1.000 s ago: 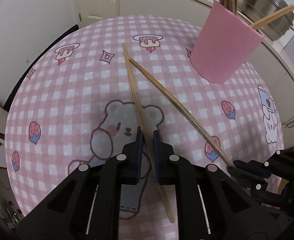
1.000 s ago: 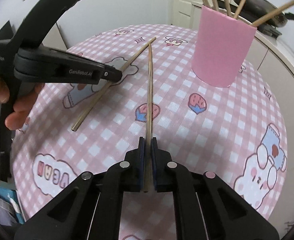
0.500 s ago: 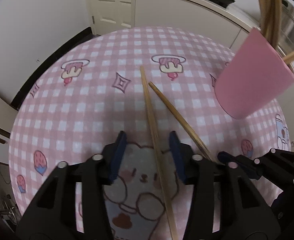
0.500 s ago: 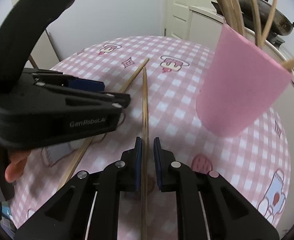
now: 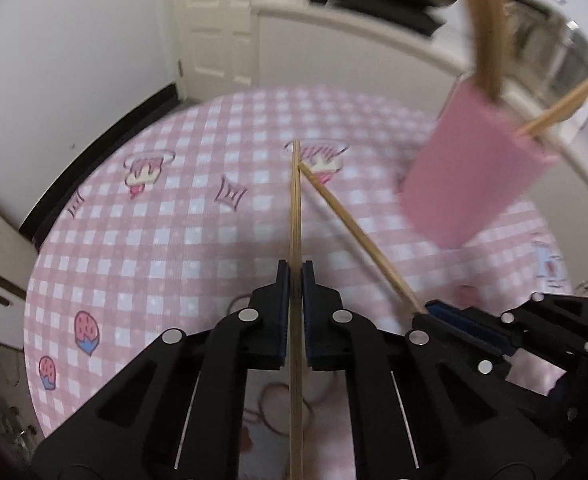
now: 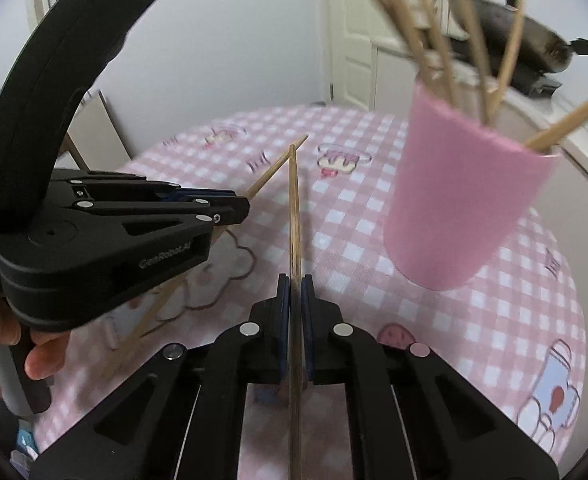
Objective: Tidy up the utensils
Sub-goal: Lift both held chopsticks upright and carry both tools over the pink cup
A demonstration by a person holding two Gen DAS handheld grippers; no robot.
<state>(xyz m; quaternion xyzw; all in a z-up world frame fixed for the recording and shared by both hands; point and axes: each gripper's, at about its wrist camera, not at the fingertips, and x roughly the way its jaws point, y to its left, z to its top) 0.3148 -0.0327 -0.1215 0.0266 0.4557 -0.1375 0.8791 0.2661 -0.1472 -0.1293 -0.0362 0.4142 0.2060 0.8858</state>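
My left gripper (image 5: 295, 276) is shut on a wooden chopstick (image 5: 295, 208) that points straight ahead above the table. My right gripper (image 6: 295, 288) is shut on a second wooden chopstick (image 6: 293, 208), also pointing forward. Each gripper shows in the other's view: the right one (image 5: 434, 307) at the lower right, the left one (image 6: 238, 210) at the left. The two chopstick tips nearly meet. A pink cup (image 5: 474, 172) holding several chopsticks stands ahead on the right; it also shows in the right wrist view (image 6: 462, 204).
The round table has a pink checked cloth (image 5: 166, 240) with cartoon prints. A white counter (image 5: 374, 40) with a metal pot (image 5: 562, 52) lies behind the cup. A dark pan (image 6: 534, 52) sits on the counter. A white door (image 5: 214, 20) is at the back.
My left gripper has closed on its chopstick, which was lying between open fingers half a second ago. Both chopsticks have risen off the table and moved nearer the pink cup.
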